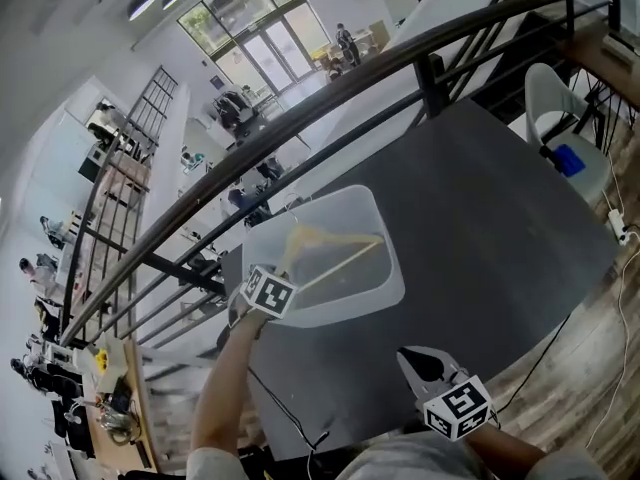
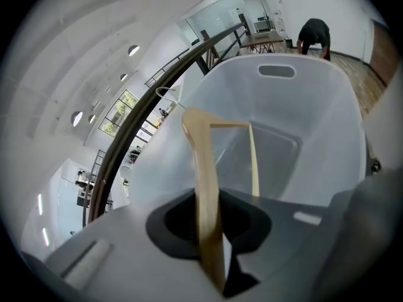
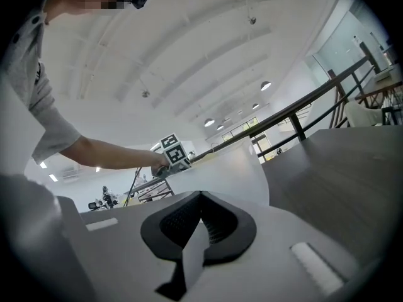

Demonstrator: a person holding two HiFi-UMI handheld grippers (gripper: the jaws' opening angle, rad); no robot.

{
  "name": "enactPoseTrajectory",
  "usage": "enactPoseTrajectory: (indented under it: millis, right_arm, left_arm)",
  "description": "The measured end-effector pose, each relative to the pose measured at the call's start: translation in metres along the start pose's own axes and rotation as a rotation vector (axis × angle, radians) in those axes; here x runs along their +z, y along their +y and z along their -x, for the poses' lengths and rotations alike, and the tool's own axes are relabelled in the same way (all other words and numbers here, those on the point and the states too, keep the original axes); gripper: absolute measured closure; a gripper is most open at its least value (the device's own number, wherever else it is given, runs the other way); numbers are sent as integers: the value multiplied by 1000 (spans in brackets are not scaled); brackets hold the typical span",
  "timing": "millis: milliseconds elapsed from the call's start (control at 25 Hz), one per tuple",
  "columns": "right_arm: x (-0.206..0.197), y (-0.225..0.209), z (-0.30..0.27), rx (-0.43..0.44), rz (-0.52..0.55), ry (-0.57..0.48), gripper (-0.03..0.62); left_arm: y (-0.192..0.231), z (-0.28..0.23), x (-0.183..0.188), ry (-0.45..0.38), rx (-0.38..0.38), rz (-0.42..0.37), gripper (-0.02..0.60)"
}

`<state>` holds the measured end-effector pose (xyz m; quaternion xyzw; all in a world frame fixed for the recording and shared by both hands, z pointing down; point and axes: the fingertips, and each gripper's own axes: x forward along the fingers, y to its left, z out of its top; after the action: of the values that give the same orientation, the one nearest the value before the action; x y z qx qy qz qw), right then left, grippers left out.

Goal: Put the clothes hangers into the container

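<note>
One wooden clothes hanger, one translucent plastic container, on dark table. Left gripper clamps hanger's arm, hanger tilted inside container mouth. Right gripper near table's front edge, jaws pressed together, nothing between.

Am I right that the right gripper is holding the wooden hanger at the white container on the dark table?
Not quite: the left gripper holds the wooden hanger at the white container on the dark table, as the left gripper view shows, its jaws shut on it. The right gripper is empty, jaws together.
</note>
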<state>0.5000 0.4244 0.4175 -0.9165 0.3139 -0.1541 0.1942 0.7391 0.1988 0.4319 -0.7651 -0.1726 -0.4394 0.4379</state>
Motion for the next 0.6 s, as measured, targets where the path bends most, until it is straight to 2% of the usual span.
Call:
enactPoseTrajectory:
  millis: [160, 280, 440, 600]
  right_arm:
    - [2, -10, 5, -37, -17, -15, 595]
    - [-1, -9, 9, -54, -25, -16, 594]
    - [-2, -3, 9, -55, -22, -21, 594]
    - [-9, 11, 14, -55, -15, -6, 594]
  left_arm:
    - [1, -5, 8, 5, -11, 1, 522]
    - [-1, -5, -1, 16, -35, 27, 517]
    - [7, 2, -3, -28, 15, 36, 466]
    - [13, 17, -10, -105, 88, 47, 397]
